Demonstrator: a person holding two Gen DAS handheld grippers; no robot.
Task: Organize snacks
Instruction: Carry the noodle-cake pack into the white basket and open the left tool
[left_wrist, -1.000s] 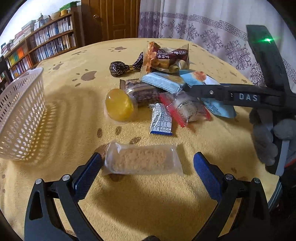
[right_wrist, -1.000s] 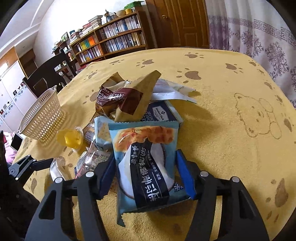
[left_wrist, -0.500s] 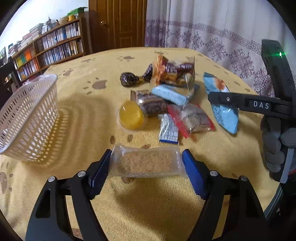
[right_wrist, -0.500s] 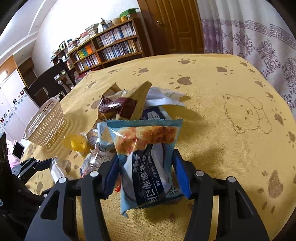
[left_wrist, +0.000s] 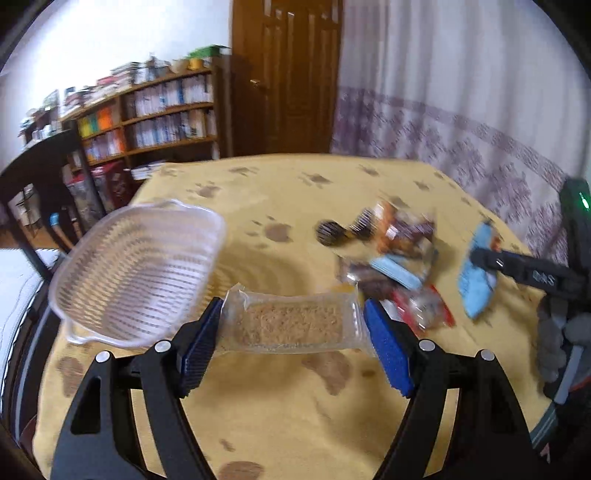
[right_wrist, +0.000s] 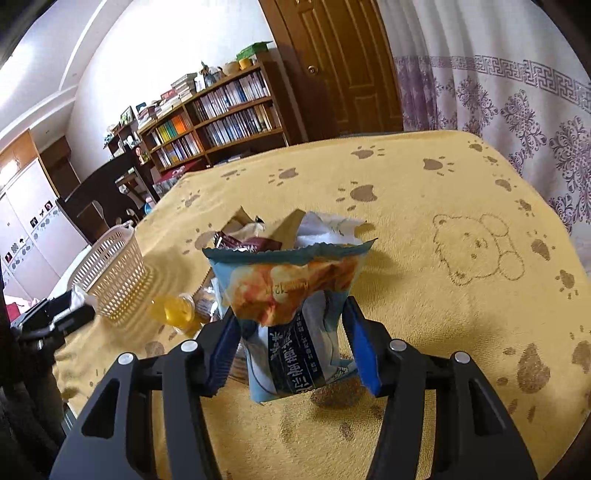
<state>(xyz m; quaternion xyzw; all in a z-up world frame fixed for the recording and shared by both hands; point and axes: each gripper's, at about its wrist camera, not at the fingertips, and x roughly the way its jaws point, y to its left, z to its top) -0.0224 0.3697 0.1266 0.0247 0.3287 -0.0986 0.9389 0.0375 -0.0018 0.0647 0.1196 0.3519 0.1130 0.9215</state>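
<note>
The left gripper (left_wrist: 291, 339) clamps a clear-wrapped cracker bar (left_wrist: 291, 323) by its two ends, held above the yellow tablecloth (left_wrist: 295, 413). Just beyond it to the left sits the white basket (left_wrist: 136, 273). The right gripper (right_wrist: 291, 347) pinches a blue snack bag (right_wrist: 291, 306) upright off the cloth. Behind it lies the snack pile (right_wrist: 255, 236), with a yellow jelly cup (right_wrist: 177, 308) between pile and basket.

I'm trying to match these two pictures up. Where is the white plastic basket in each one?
Left wrist view: the white basket sits left of centre, just beyond the left gripper.
Right wrist view: the basket stands at the far left edge.
Shared landmark: the yellow jelly cup, barely peeking out in the left view.
</note>
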